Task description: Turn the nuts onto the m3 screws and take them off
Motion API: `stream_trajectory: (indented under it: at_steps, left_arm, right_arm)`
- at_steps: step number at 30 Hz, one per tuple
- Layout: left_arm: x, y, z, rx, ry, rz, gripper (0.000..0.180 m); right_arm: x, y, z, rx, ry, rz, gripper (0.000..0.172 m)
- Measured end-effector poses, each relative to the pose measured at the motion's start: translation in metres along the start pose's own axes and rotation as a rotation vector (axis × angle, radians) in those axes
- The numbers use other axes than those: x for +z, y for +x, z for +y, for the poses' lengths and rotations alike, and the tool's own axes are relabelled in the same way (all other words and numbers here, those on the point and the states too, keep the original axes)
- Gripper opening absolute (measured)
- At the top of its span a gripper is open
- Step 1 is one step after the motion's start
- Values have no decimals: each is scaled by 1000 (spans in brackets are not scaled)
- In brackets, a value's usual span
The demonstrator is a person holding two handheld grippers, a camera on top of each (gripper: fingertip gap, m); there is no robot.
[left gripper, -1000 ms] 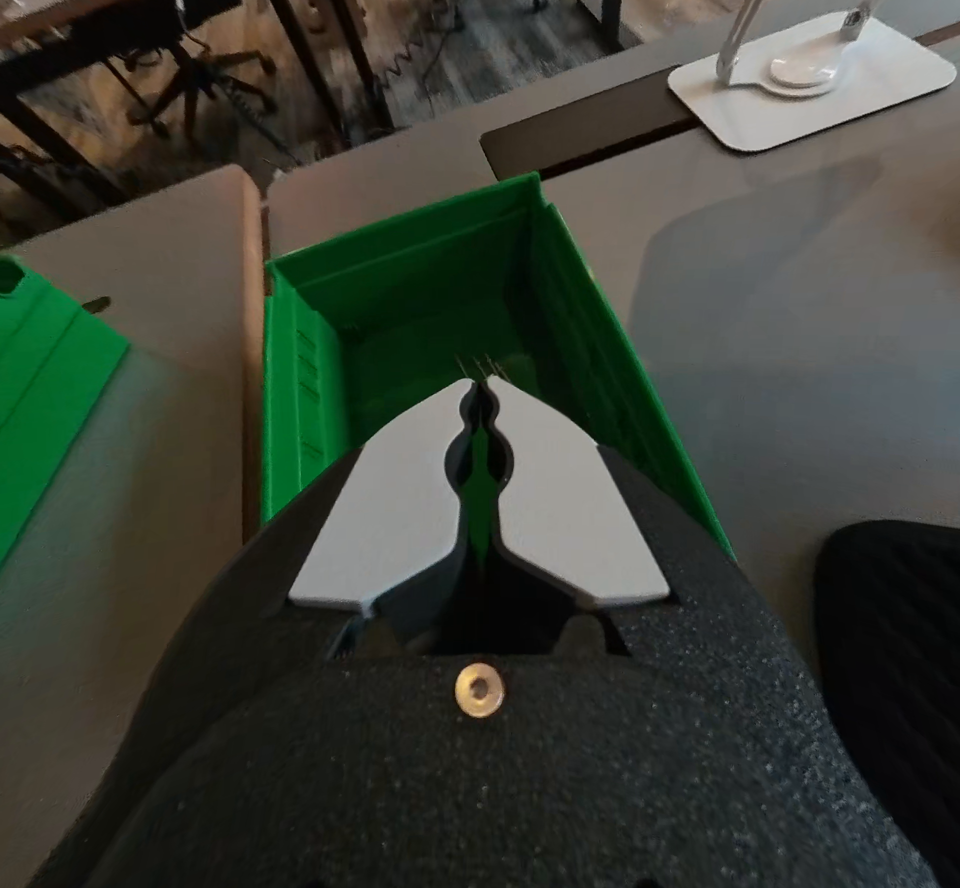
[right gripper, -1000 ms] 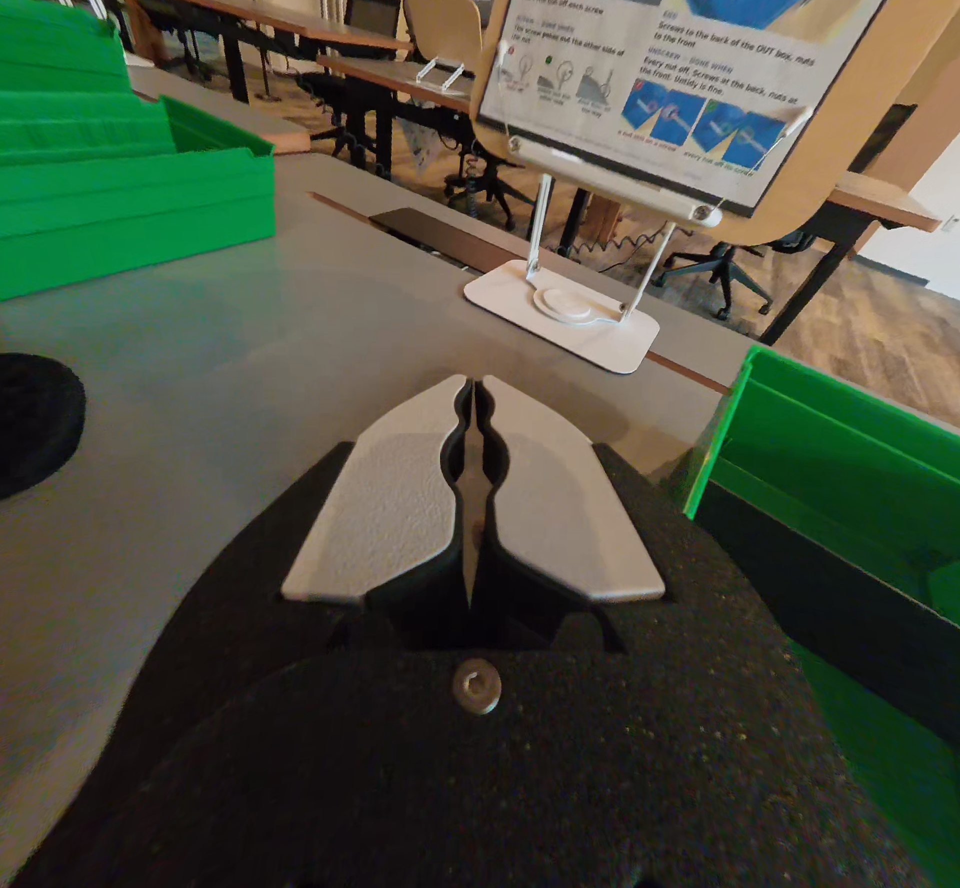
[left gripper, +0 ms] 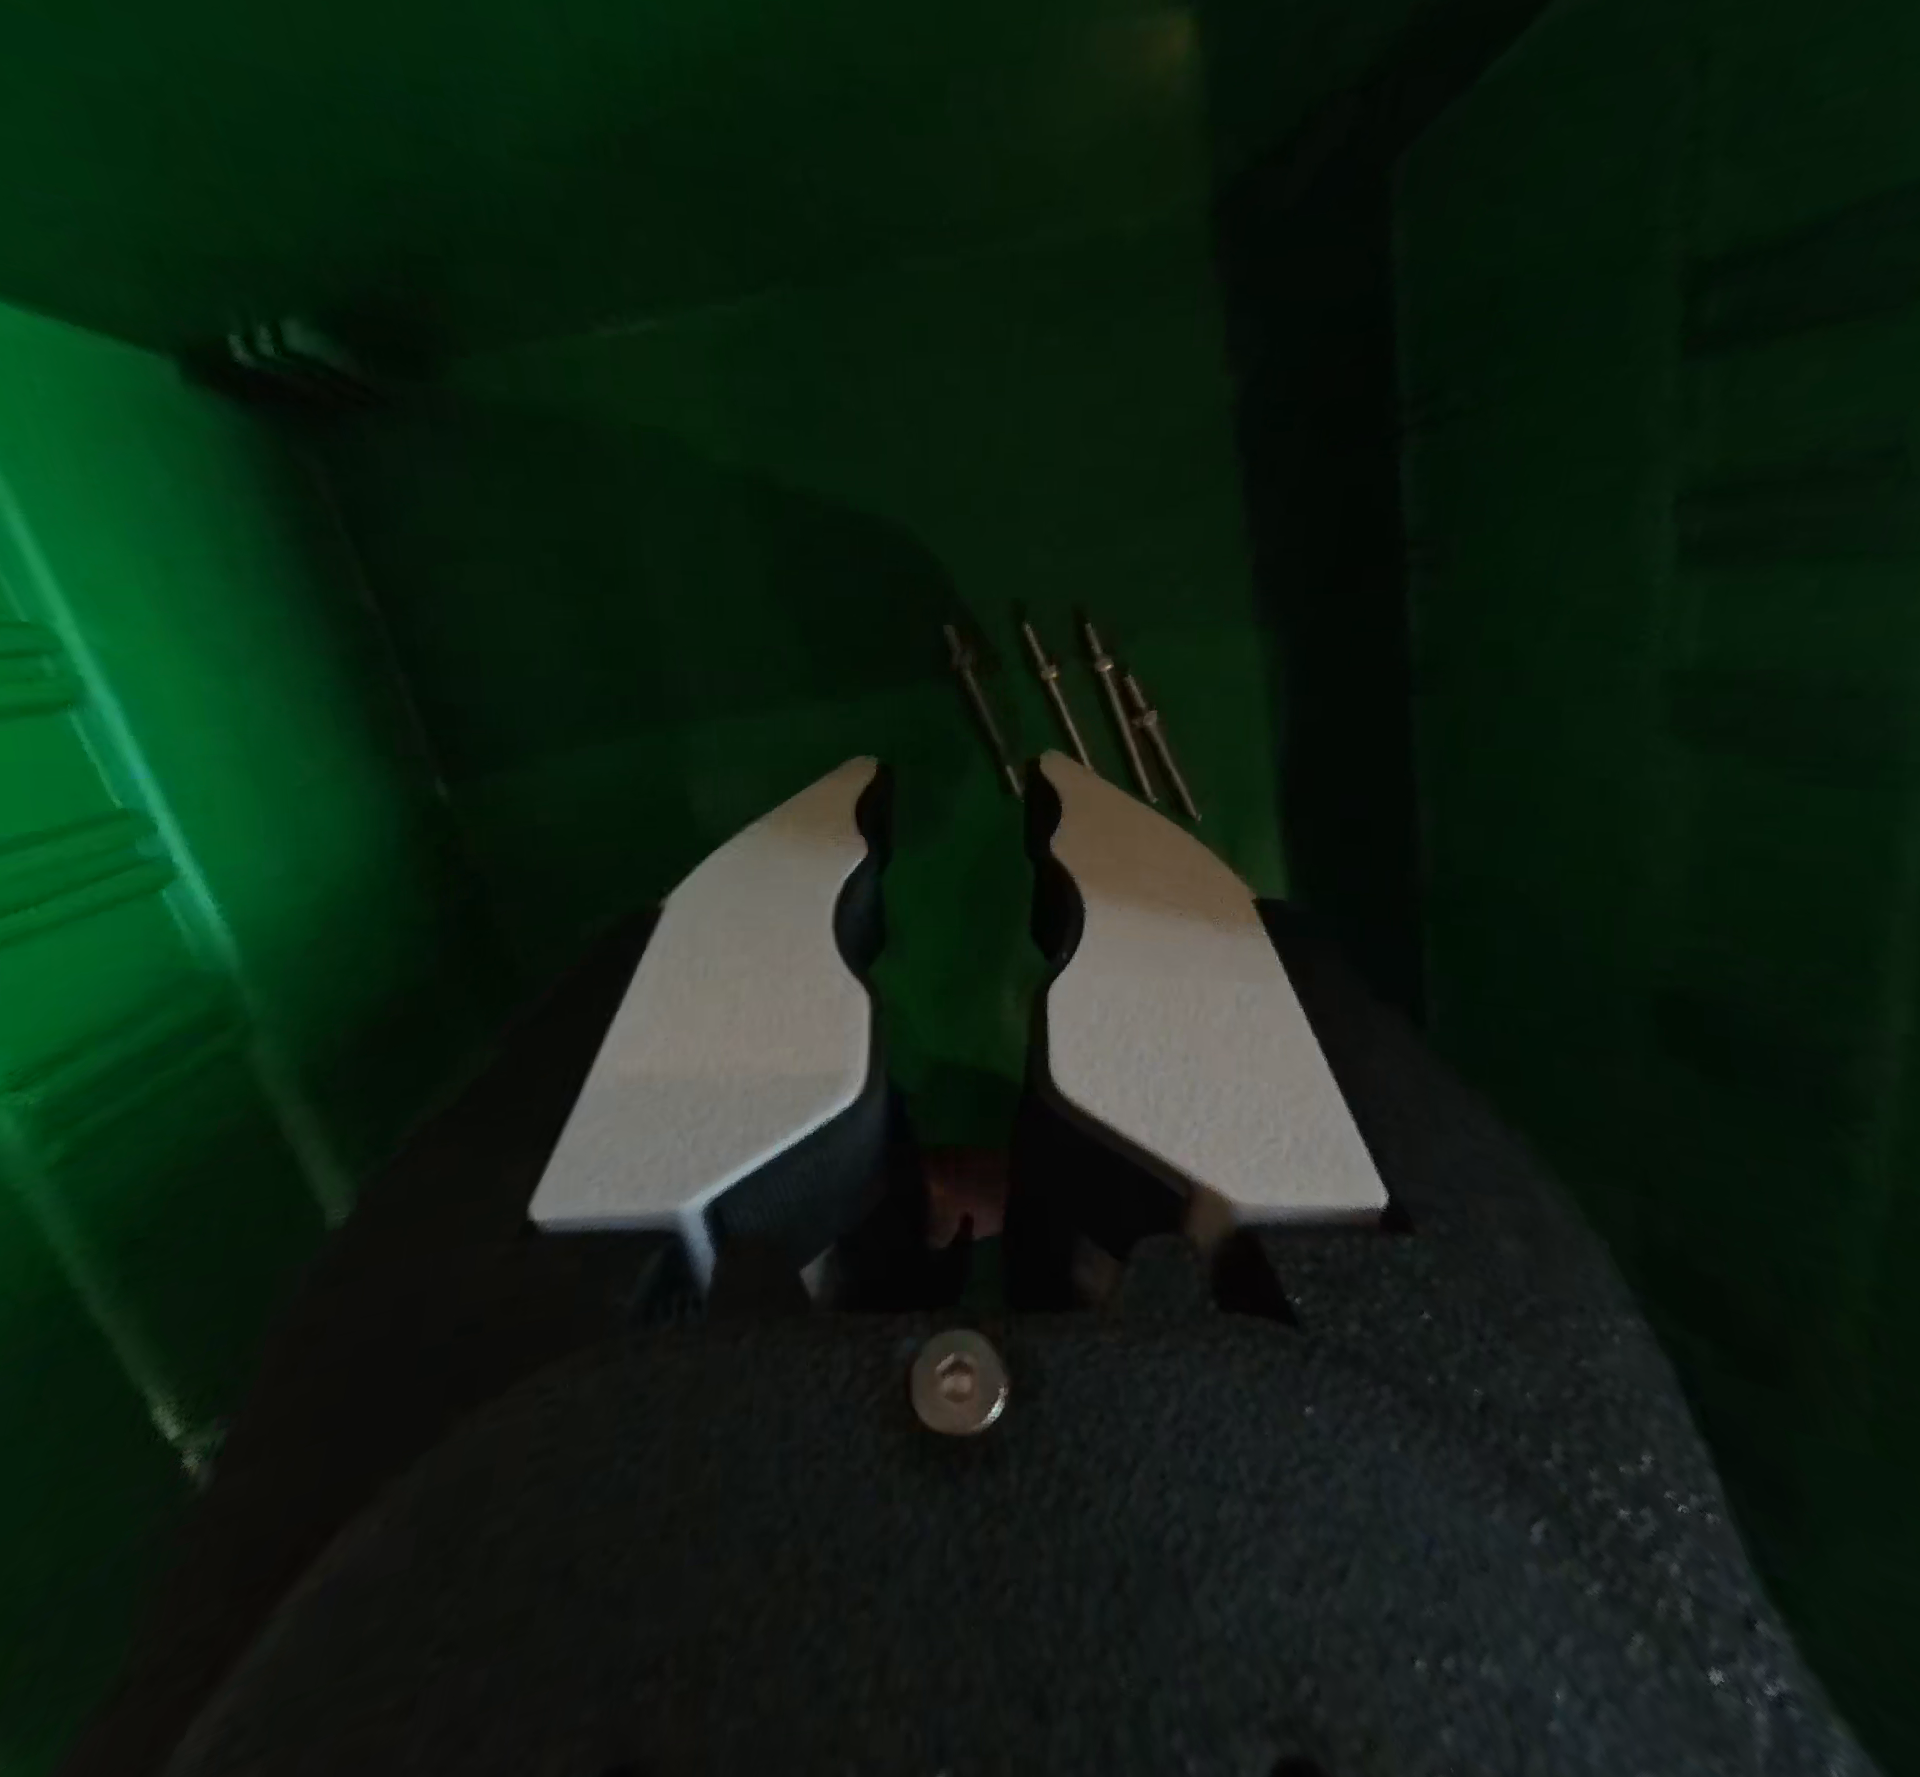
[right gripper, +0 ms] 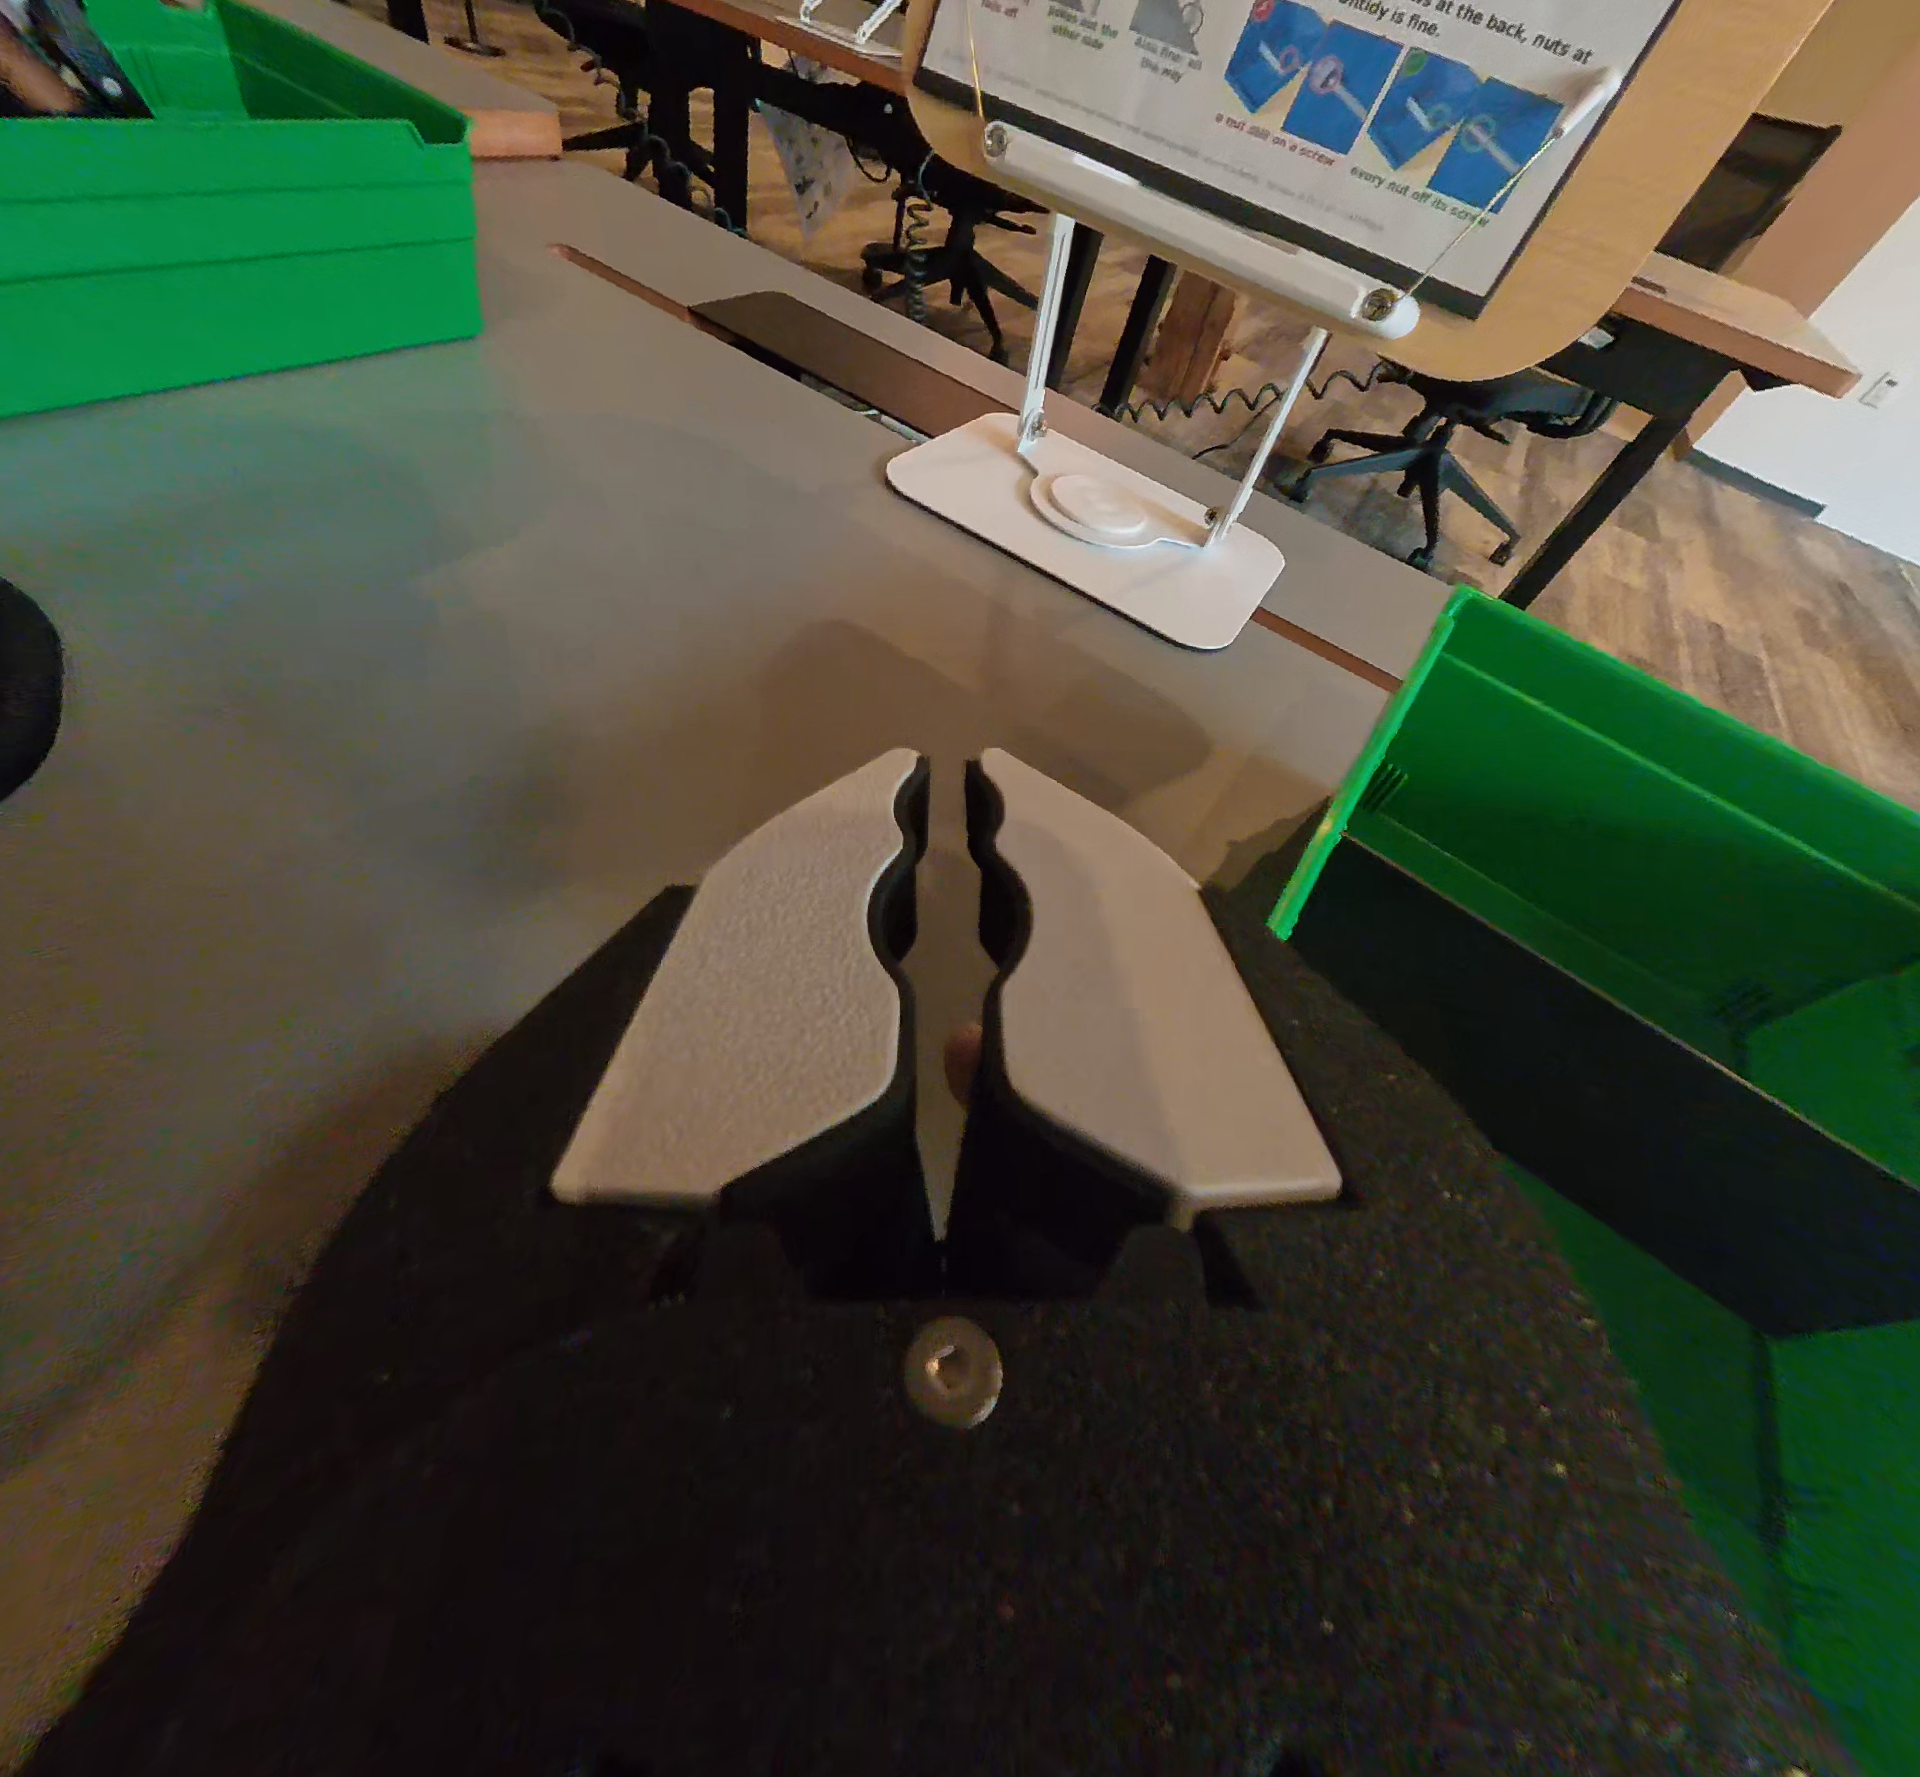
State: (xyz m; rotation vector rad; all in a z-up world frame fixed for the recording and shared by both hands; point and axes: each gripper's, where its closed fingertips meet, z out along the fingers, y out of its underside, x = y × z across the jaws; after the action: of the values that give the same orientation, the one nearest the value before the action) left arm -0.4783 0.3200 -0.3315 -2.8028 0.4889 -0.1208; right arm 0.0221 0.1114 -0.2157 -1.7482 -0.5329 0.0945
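Down inside a green bin [left gripper: 727,200], deep in its shadow: left claw [left gripper: 956,777] spread apart, nothing between its pads, only the green floor of the bin showing through the gap. Just past the fingertips, at about one o'clock from them, four or five thin m3 screws [left gripper: 1070,704] lying loose on the bin floor, roughly parallel and slanting toward eleven o'clock, each with a small nut [left gripper: 1103,662] riding near its far end. Nearest screw's lower tip just beside the right fingertip [left gripper: 1049,771], whether touching or only close cannot be told in the dim light. Likely placed this way for a pick: claw released and held low and shallow, lined up along the screws so one shaft can slip between the pads. Probably the opening step, with no screw yet lifted and no nut yet turned. Meanwhile, above the grey tabletop [right gripper: 520,584], right claw [right gripper: 948,763] nearly clenched, a narrow slit left between the pads and nothing gripped, only tabletop seen through it. Held idle and clear of the work, presumably waiting to take the nut end once a screw comes out. At three o'clock from it, a second green bin [right gripper: 1621,792]; at ten o'clock, more green bins [right gripper: 229,252]; at twelve o'clock, a white stand [right gripper: 1091,522] carrying an instruction sheet [right gripper: 1299,34].
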Motion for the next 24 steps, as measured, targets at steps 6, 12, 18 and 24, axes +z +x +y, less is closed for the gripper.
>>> stream_trajectory:
  at_steps: [6, 12, 18, 24]
  left_arm:
    - [5, 0, 0, 10, -9, -22, 23]
    - [6, 3, -1, 20, -6, -24, 21]
    - [6, 5, -1, 12, 0, -21, 16]
    - [5, 0, 1, -11, 17, -18, 4]
  right_arm:
    - [-2, 3, -1, 0, 6, 9, 6]
    - [-4, 6, 1, 1, 3, 20, 6]
    - [-5, 7, 1, -5, 4, 28, 7]
    - [-9, 8, 0, -11, 5, 38, 7]
